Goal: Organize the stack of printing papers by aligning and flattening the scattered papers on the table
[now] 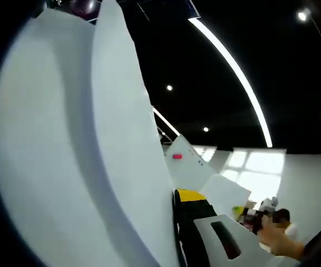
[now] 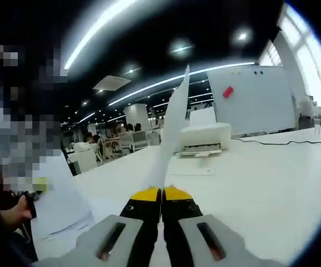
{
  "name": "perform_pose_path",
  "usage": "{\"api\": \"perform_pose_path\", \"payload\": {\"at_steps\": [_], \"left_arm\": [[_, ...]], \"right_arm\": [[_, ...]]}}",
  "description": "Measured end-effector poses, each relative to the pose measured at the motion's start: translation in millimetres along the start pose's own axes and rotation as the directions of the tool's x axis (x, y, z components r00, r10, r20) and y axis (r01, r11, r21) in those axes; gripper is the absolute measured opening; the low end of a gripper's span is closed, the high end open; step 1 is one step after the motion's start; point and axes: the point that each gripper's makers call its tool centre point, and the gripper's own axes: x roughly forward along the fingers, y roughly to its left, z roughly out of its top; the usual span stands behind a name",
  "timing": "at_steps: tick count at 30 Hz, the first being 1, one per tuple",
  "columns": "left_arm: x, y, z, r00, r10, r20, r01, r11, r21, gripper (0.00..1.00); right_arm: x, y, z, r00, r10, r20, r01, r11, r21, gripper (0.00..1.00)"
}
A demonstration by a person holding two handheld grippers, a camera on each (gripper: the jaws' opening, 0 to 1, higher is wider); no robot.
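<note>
In the left gripper view, white papers (image 1: 93,144) stand raised on edge, filling the left half; whether the left gripper's jaws are parted cannot be told. In the right gripper view, a sheet (image 2: 54,211) lies at the table's (image 2: 260,183) left edge, the right gripper (image 2: 162,194) pinches an upright sheet edge-on, and a printer (image 2: 202,136) sits beyond.

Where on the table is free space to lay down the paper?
The white table is bare to the right of the right tool, between it and the white printer. It is crowded on the left, where loose white sheets lie beside a person's hand.
</note>
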Motion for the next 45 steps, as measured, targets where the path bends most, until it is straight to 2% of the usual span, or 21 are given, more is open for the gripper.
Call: {"api": "perform_pose_path", "payload": {"at_steps": [5,13,31,45], "left_arm": [[0.0,0.8,0.4,1.000,-0.001,0.001,0.001,1.000,-0.001,0.07],[0.1,1.0,0.5,1.000,-0.001,0.002,0.001,1.000,-0.001,0.07],[-0.5,0.6,1.1,1.000,-0.001,0.004,0.001,1.000,-0.002,0.07],[-0.3,0.6,0.9,1.000,-0.002,0.003,0.002,1.000,-0.003,0.07]], "right_arm": [[-3.0,10.0,9.4,1.000,0.013,0.015,-0.013,1.000,-0.016,0.00],[-9.0,25.0,25.0,0.999,0.016,0.035,-0.013,0.995,-0.100,0.00],[-23.4,53.2,58.1,0.993,0.070,0.099,-0.055,0.988,-0.148,0.00],[-29.9,74.9,72.7,0.987,0.120,0.105,-0.099,0.977,-0.189,0.00]]}}
